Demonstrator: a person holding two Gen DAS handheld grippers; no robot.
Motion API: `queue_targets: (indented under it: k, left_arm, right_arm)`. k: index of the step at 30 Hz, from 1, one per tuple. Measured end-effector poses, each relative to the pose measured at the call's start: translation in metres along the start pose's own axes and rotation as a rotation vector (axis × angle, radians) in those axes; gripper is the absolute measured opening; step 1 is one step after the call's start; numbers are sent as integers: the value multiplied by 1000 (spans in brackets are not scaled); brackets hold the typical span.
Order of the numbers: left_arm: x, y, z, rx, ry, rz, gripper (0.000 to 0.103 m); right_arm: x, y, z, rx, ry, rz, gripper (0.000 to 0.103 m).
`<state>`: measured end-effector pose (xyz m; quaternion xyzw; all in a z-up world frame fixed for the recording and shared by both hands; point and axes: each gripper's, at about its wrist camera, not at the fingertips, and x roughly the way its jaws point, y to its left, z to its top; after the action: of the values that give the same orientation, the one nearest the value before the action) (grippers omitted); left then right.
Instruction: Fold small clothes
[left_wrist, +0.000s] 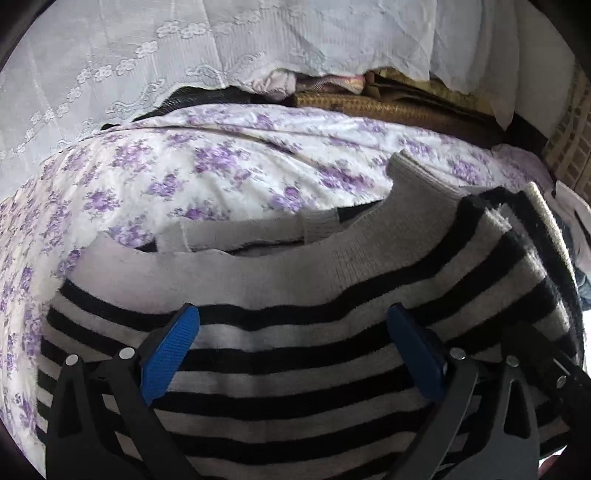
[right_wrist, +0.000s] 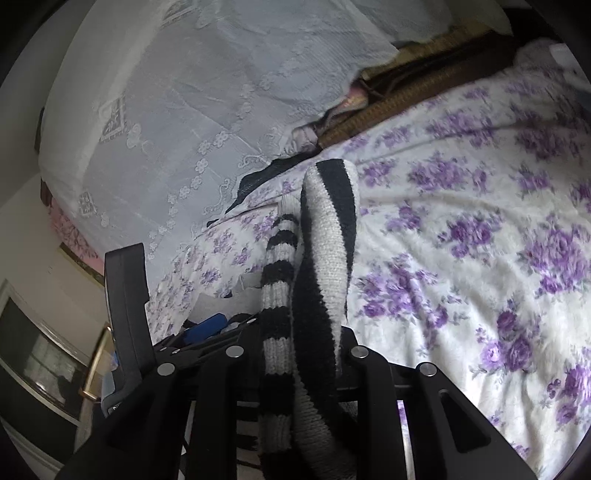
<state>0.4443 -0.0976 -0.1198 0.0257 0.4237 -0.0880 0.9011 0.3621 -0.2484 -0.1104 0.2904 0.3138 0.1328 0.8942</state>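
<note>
A black-and-grey striped knit sweater (left_wrist: 295, 354) lies on the floral bedspread (left_wrist: 184, 170), with its grey collar and a sleeve (left_wrist: 417, 184) toward the far side. My left gripper (left_wrist: 293, 317) is open just above the sweater's body, and its blue pads (left_wrist: 170, 350) stand wide apart. My right gripper (right_wrist: 306, 354) is shut on a fold of the same sweater (right_wrist: 328, 236). The striped cloth stands up between the jaws and hides the fingertips. The left gripper's blue pad (right_wrist: 207, 325) shows at lower left in the right wrist view.
A white lace curtain (left_wrist: 147, 62) hangs behind the bed. Woven mats and folded cloth (left_wrist: 388, 103) lie along the bed's far edge. The floral bedspread (right_wrist: 480, 240) spreads out to the right of the right gripper. A framed dark panel (right_wrist: 33, 354) stands at far left.
</note>
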Motion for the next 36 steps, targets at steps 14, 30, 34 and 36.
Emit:
queue_targets:
  k: [14,30,34,36]
  left_arm:
    - [-51,79,2,-61,-106,97,99]
    - [-69,206,-16,-200,-159,190,99]
    - [-51,242,-26,-316,-102,93,99]
    - [-34,253,-32,-351,-48,-7,99]
  right_arm:
    - [16,78,-6,-37,5,81,23]
    - [95,172,-53,-91,105,103,23]
    - [118,184,-68,-115,148,89,23]
    - [130,188,-78,-130,179,86,23]
